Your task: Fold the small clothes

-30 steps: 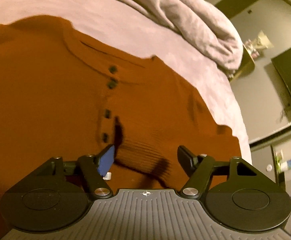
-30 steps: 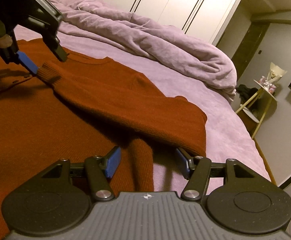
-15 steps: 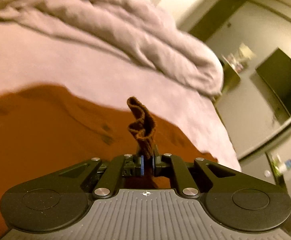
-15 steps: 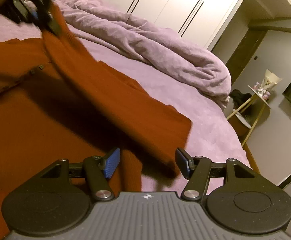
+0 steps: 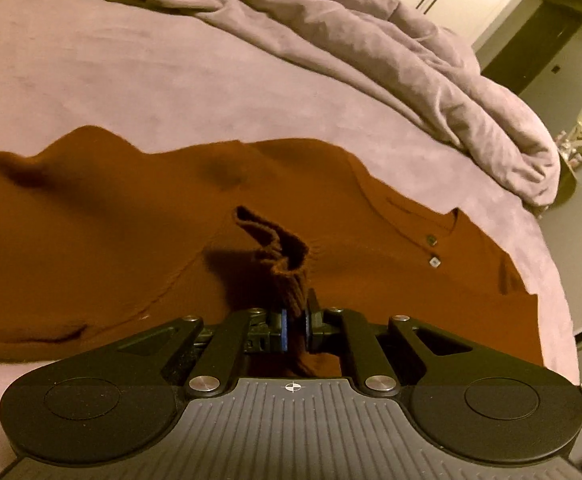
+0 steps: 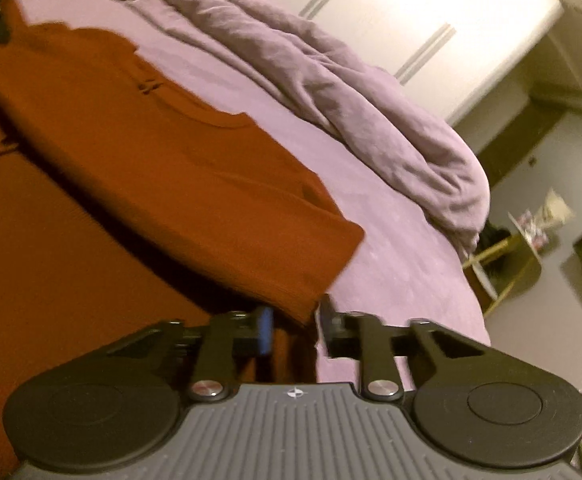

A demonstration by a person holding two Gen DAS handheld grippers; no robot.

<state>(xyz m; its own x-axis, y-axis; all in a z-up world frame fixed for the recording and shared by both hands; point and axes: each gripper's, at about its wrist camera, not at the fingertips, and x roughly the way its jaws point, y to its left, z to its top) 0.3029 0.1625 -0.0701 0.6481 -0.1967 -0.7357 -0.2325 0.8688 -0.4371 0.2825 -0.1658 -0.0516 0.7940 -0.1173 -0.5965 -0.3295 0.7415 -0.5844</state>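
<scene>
My left gripper (image 5: 294,326) clenches the sweater (image 5: 91,240) cuff (image 5: 287,276); right gripper (image 6: 293,330) closing around the fold's corner (image 6: 307,296); best carry both level, edges aligned.

Across the upper half of my left view the bed (image 5: 139,80) spreads out under a smooth mauve sheet. A rumpled duvet (image 5: 371,36) of the same colour lies heaped along its far side and runs down toward the right edge of the frame. Behind it, at the top of my right view, stands a pale wardrobe (image 6: 431,32) with long vertical handles. At the right of that view, just past the corner of the bed, I see a small side table (image 6: 519,256) with a few blurred things on it.
</scene>
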